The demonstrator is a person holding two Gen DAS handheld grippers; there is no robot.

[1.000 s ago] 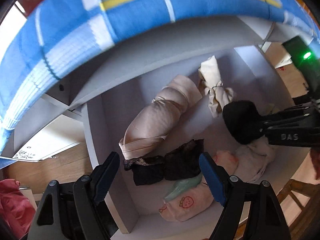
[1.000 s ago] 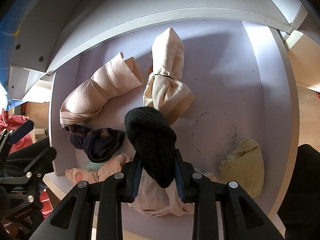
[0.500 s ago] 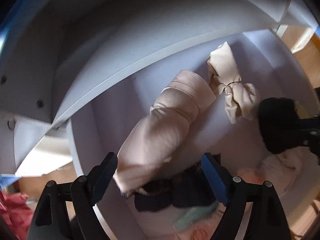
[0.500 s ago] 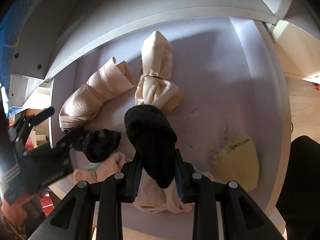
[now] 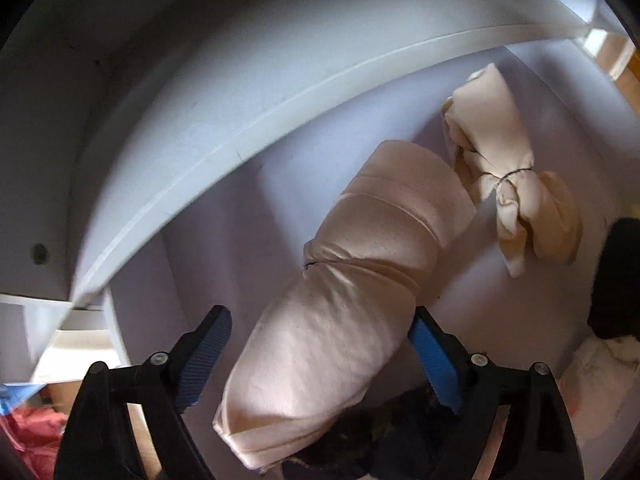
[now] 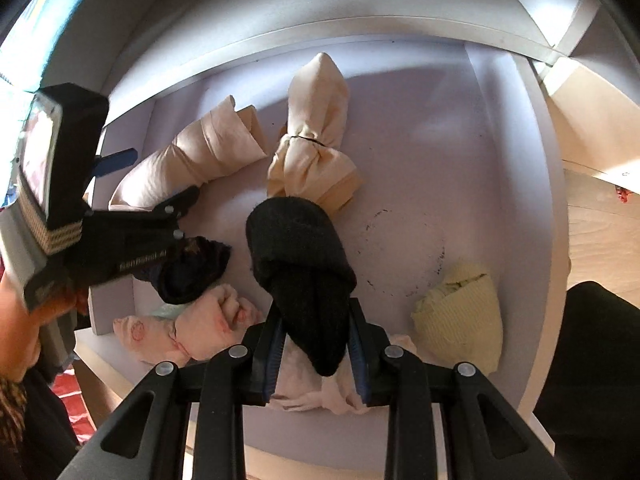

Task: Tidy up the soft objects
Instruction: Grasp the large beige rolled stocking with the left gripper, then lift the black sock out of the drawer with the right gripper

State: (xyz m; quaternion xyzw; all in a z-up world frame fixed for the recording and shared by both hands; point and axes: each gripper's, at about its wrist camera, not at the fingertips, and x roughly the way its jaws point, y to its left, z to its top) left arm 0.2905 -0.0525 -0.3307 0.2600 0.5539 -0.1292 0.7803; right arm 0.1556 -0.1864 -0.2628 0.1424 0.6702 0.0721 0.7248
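Pale drawer with rolled bundles

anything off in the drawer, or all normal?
Mostly normal. One oddity: dark scuff marks in a rough ring on the bare drawer floor, between the black sock and the yellow bundle. Looks like dirt, not damage.

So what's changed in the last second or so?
The left gripper dropped into the drawer and now straddles the pink roll, jaws open, not gripping yet. The right gripper stayed put, clamped on the black sock. The bundles haven't moved.
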